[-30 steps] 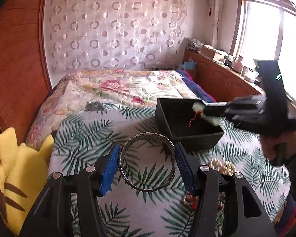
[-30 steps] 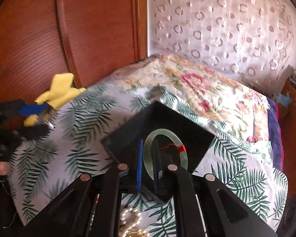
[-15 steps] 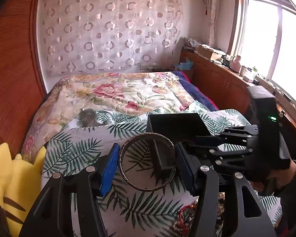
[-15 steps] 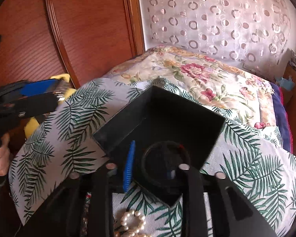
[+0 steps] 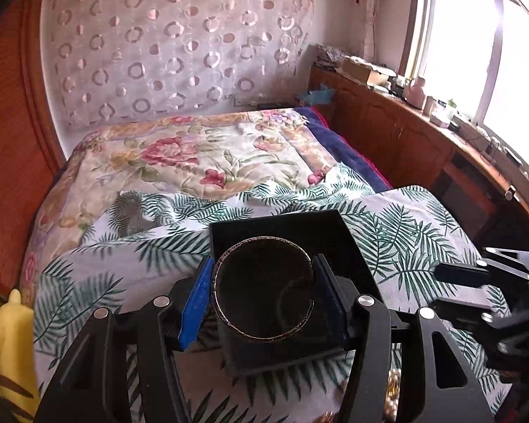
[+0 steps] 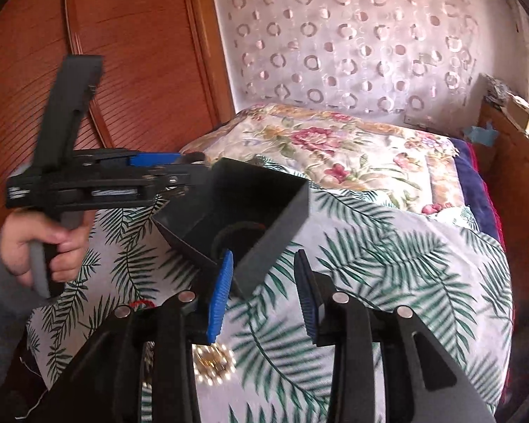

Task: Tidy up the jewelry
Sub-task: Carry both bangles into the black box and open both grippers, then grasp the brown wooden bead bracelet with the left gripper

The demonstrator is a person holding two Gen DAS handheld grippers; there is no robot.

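Left gripper is clamped on the metal bangle over the black box; right gripper jaws, just opening, are apart and empty.

No readable text in either view.

No letters, numbers, brand marks or signs can be made out: the box, the grippers and the bedding show none, and the items on the window ledge are too small and blurred to read.
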